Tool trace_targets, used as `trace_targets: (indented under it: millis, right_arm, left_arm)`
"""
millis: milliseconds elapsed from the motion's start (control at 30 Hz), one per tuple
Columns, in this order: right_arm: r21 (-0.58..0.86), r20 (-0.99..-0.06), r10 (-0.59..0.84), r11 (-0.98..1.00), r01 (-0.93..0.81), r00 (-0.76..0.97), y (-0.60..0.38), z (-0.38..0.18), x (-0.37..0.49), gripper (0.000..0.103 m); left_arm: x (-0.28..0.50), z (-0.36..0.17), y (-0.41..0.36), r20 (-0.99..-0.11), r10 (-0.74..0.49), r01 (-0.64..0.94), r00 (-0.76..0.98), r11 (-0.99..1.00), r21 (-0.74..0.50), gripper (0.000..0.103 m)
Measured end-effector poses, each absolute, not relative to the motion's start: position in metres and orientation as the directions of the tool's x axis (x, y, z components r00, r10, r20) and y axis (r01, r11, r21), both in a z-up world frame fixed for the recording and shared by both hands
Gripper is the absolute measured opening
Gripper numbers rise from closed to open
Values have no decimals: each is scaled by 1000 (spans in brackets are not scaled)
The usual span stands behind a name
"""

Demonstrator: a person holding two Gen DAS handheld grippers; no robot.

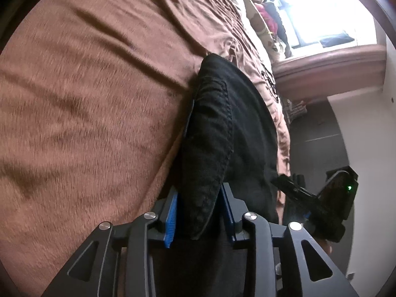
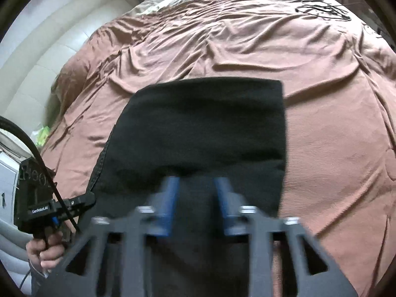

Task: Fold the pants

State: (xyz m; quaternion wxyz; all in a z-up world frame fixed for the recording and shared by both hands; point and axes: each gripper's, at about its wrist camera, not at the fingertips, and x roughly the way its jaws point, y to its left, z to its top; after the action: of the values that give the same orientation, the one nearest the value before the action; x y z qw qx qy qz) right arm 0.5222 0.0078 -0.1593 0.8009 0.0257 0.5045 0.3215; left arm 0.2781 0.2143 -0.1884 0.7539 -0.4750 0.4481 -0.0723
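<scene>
Brown bedspread [image 2: 321, 123] fills both our views, with the black pants [image 2: 198, 128] folded at centre frame.
Our left gripper [image 1: 200, 212] pinches a thick fold of the pants at lower centre; our right gripper [image 2: 196, 203], blurred, stands released above the cloth.

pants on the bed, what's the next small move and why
Probably open the left hand-held gripper and let go: it is pinching a bunched edge of the black pants, while the right hand-held gripper stands open above the folded panel lying flat on the brown bedspread.
</scene>
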Motion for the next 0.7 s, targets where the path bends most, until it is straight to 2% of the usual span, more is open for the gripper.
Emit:
trace_targets:
  millis: [33, 267, 567, 700]
  right_arm:
    - [369, -786, 544, 794, -483, 295, 2, -158, 521, 66]
    - [409, -769, 567, 791, -454, 295, -33, -159, 524, 66]
    - [591, -726, 679, 695, -409, 105, -55, -197, 553, 66]
    - [623, -714, 697, 673, -400, 60, -57, -211, 563, 66]
  left_arm:
    - [280, -188, 215, -608, -533, -318, 589, 539, -780, 36]
    - [292, -192, 219, -611, -534, -322, 585, 538, -779, 39]
    - [309, -195, 220, -620, -540, -327, 569, 543, -773, 42]
    - [316, -197, 221, -624, -538, -327, 566, 548, -770, 43]
